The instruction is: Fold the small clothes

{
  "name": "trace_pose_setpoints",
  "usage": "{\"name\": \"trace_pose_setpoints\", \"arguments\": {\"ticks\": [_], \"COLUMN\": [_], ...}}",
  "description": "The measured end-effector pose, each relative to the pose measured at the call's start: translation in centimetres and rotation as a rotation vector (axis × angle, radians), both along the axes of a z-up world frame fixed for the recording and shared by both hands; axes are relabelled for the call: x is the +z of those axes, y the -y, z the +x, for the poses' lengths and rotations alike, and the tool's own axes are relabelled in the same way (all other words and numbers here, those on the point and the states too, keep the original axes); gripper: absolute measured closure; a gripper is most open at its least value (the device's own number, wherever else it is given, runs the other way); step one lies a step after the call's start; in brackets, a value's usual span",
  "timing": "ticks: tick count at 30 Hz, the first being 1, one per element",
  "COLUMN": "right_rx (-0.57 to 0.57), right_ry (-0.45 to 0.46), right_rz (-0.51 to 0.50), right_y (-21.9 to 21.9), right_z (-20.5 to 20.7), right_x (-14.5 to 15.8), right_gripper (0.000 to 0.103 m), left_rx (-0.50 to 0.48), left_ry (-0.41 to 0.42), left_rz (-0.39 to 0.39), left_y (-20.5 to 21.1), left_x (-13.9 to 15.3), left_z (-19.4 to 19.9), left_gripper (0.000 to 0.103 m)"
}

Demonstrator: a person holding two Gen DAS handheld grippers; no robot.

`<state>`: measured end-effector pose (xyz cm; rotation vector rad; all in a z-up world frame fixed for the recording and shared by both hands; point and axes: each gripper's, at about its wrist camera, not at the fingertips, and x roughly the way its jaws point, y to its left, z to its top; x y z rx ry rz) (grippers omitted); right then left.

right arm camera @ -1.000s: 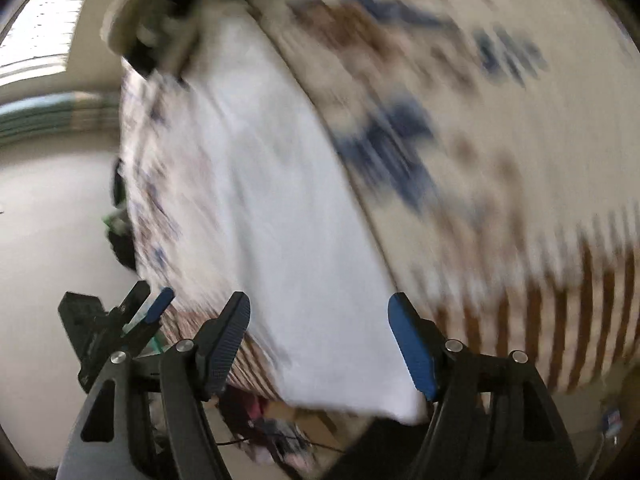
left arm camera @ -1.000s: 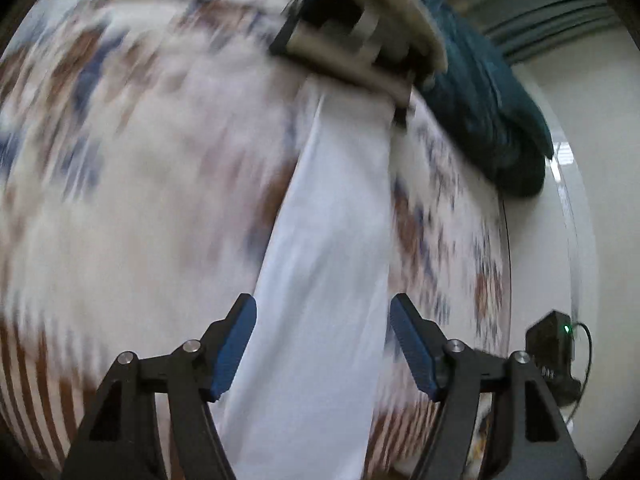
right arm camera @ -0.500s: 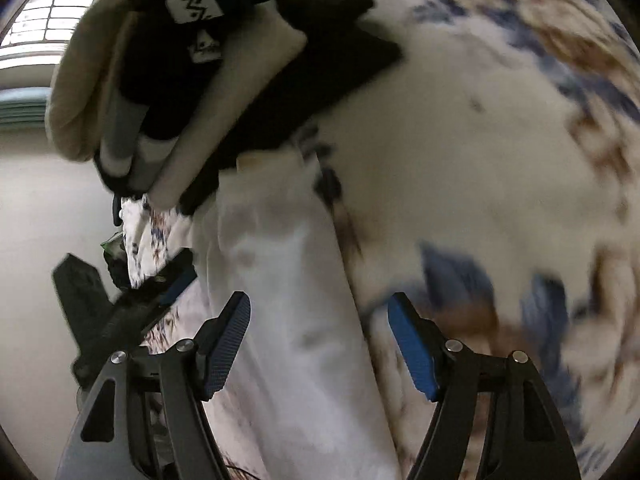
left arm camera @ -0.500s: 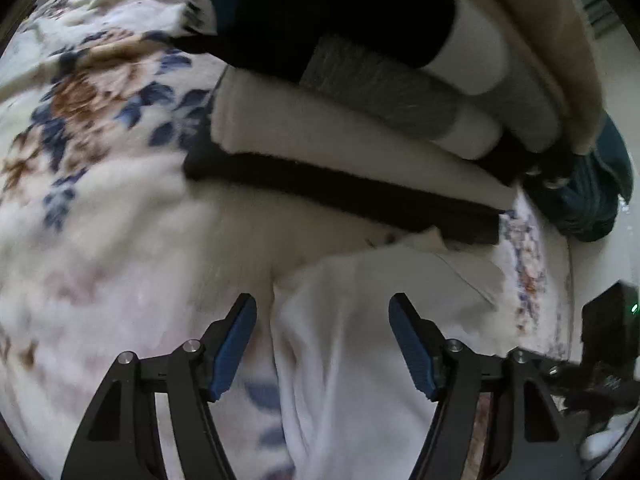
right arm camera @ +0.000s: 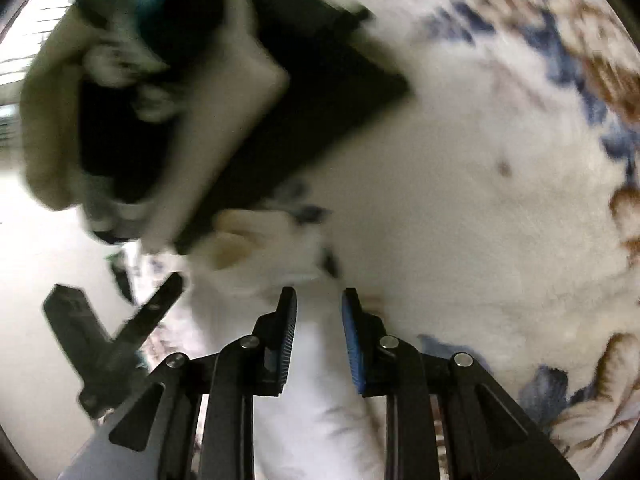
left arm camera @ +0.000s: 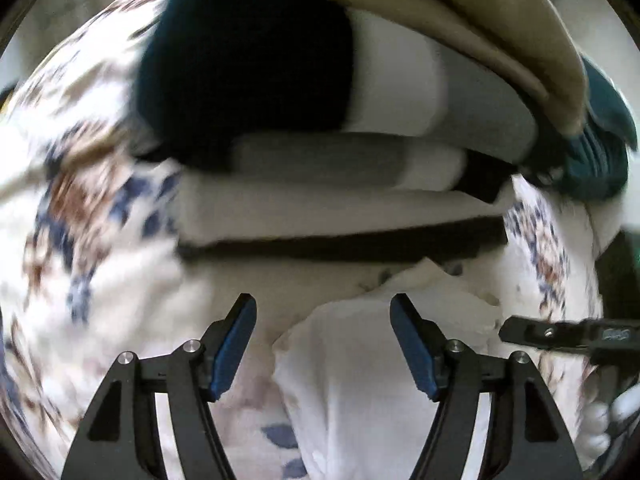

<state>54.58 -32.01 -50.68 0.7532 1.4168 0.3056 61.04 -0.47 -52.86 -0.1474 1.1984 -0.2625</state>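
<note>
Right gripper [right arm camera: 319,334] has narrowed around the white garment [right arm camera: 316,412] lying lengthwise toward the stack [left arm camera: 320,184]; left gripper [left arm camera: 323,346] gapes.

matt white cloth garment [left arm camera: 360,380], fleecy floral blanket [right arm camera: 480,220]

White garment at the foot of the folded pile

I see a white garment [left arm camera: 360,364] lying as a long folded strip on the floral blanket [left arm camera: 100,272], its crumpled far end just beside the stack of folded clothes [left arm camera: 328,184]: black, grey, cream and tan layers, blurred. From my right camera the white garment [right arm camera: 316,400] runs between the fingers.
</note>
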Motion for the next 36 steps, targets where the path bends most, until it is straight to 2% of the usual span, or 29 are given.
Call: {"name": "trace_pose_setpoints", "arguments": {"ticks": [1, 3, 4, 6, 9, 12, 14, 15, 18, 19, 21, 24, 27, 29, 31, 34, 36], "right_rx": [0.044, 0.153, 0.173, 0.144, 0.085, 0.103, 0.102, 0.098, 0.067, 0.074, 0.098, 0.131, 0.117, 0.109, 0.109, 0.111, 0.107], "right_ry": [0.007, 0.007, 0.016, 0.008, -0.030, -0.036, -0.022, -0.017, -0.024, -0.032, -0.052, -0.080, -0.078, -0.075, -0.072, -0.080, -0.083], "right_rz": [0.003, -0.064, -0.107, -0.172, -0.203, -0.218, -0.188, -0.174, -0.071, -0.036, 0.007, -0.014, 0.004, 0.009, 0.009, -0.003, -0.008], "right_y": [-0.6, -2.5, -3.1, -3.6, -3.5, -3.9, -3.5, -3.4, -1.7, -1.5, -1.6, -1.6, -2.5, -2.9, -2.3, -2.2, -2.1], "right_z": [0.3, 1.5, 1.9, 2.8, 5.0, 5.9, 5.6, 5.1, 3.9, 3.5, 3.4, 2.8, 2.9, 2.8, 2.5, 2.2, 2.2], "right_x": [0.2, 0.2, 0.1, -0.6, -2.5, -2.8, -1.7, -1.4, -1.2, -1.5, -2.1, -3.4, -3.5, -3.6, -3.4, -3.9, -4.0], "right_gripper": [0.061, 0.060, 0.060, 0.060, 0.060, 0.060, 0.060, 0.060, 0.040, 0.037, 0.037, 0.037, 0.037, 0.037, 0.037, 0.037, 0.037], "left_rx": [-0.025, -0.040, -0.041, -0.024, 0.027, 0.064, 0.094, 0.124, 0.184, 0.191, 0.172, 0.163, 0.193, 0.218, 0.223, 0.207, 0.204], "left_ry": [-0.008, -0.025, -0.033, -0.039, -0.089, -0.108, -0.120, -0.128, -0.191, -0.215, -0.240, -0.222, -0.164, -0.130, -0.131, -0.163, -0.125], "left_rz": [0.018, 0.027, 0.040, 0.072, 0.087, 0.028, -0.043, -0.121, -0.300, -0.343, -0.355, -0.301, -0.285, -0.316, -0.336, -0.316, -0.304], "left_y": [0.4, 0.9, 1.0, 1.3, 0.2, -1.2, -2.9, -4.3, -7.3, -8.0, -8.5, -8.2, -8.4, -9.1, -9.6, -9.3, -9.1], "left_x": [-0.4, -0.9, -1.3, -2.0, -3.9, -4.1, -3.4, -3.0, -3.5, -4.0, -4.9, -4.8, -3.0, -1.8, -1.8, -3.0, -2.9], "left_z": [0.3, 1.0, 1.2, 1.7, 2.3, 2.2, 1.8, 1.4, 0.6, 0.4, -0.1, -0.5, -1.5, -2.3, -2.8, -2.9, -3.1], "left_gripper": [0.036, 0.036, 0.036, 0.036, 0.036, 0.036, 0.036, 0.036, 0.036, 0.036, 0.036, 0.036, 0.038, 0.039, 0.052, 0.097, 0.098]}}
